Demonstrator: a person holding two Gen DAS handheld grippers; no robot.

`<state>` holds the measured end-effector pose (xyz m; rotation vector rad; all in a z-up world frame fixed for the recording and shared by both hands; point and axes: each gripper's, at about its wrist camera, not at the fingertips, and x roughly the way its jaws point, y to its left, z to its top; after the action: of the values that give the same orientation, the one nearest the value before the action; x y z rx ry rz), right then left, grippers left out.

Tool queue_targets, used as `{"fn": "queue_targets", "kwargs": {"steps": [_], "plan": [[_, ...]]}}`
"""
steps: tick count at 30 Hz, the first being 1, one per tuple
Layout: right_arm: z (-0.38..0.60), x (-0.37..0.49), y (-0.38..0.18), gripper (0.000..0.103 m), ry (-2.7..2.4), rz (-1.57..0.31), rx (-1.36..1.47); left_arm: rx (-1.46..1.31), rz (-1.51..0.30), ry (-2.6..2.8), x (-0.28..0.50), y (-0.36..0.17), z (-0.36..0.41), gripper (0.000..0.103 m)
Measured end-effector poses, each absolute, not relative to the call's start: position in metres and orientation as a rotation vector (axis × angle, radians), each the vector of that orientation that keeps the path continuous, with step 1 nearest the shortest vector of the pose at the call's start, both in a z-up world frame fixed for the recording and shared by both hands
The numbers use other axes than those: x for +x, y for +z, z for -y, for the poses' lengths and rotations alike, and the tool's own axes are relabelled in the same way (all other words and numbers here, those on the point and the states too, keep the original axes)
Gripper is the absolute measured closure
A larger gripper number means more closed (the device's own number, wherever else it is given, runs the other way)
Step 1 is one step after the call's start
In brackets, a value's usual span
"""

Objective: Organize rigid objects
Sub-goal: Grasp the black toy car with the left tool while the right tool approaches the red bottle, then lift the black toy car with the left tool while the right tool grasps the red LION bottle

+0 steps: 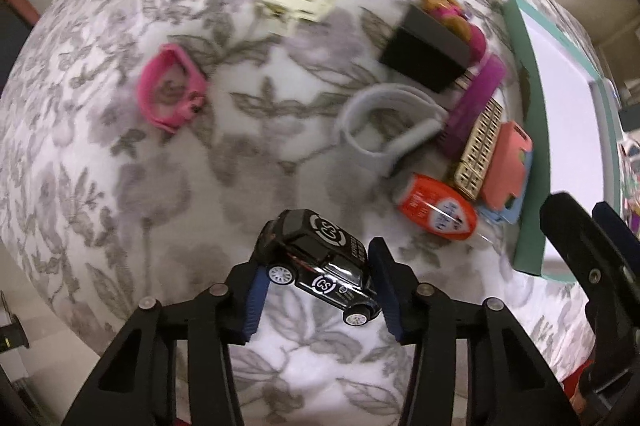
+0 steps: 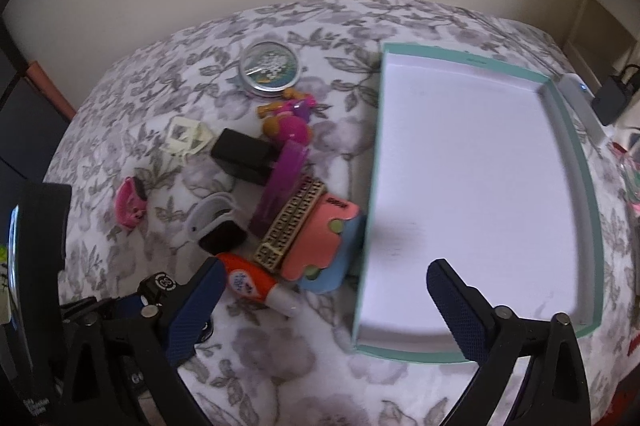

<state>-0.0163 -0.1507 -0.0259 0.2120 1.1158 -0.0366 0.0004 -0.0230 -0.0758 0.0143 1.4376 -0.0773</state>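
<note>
The toy car [image 1: 320, 262] sits between the left tool's [image 1: 318, 290] pads; the box [image 2: 480, 201] lies right of the clutter.

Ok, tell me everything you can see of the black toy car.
The black toy car is a small glossy model, die-cast by its look, with white round "CS" logos on roof and door, silver-spoked wheels and dark windows. It sits skewed between the blue pads of the left gripper, one pad at each end and apparently touching, above the floral cloth. Whether its wheels rest on the cloth cannot be told. In the right wrist view only its roof logo shows.
</note>
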Motion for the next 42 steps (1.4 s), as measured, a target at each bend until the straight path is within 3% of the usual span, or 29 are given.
{"fn": "queue_targets", "kwargs": {"steps": [10, 15, 21, 26, 30, 42], "plan": [[0.115, -0.013, -0.03, 0.025, 0.112, -1.128, 0.128, -0.076, -1.433, 0.005, 0.0, -0.076, -0.024, 0.054], [0.094, -0.012, -0.042, 0.043, 0.182, -1.164, 0.067, -0.107, -1.442, 0.004, 0.001, -0.073, -0.048, 0.054], [0.087, -0.009, -0.058, 0.054, 0.198, -1.214, 0.04, -0.115, -1.445, -0.003, 0.005, -0.076, -0.072, 0.054], [0.079, -0.01, -0.062, 0.056, 0.214, -1.224, 0.001, -0.118, -1.45, -0.003, 0.005, -0.073, -0.065, 0.054], [0.073, -0.013, -0.06, 0.066, 0.282, -1.234, 0.038, -0.127, -1.452, -0.001, 0.007, -0.077, -0.064, 0.054], [0.063, -0.013, -0.086, 0.066, 0.242, -1.276, -0.035, -0.104, -1.45, 0.012, 0.009, -0.081, -0.062, 0.053]]}}
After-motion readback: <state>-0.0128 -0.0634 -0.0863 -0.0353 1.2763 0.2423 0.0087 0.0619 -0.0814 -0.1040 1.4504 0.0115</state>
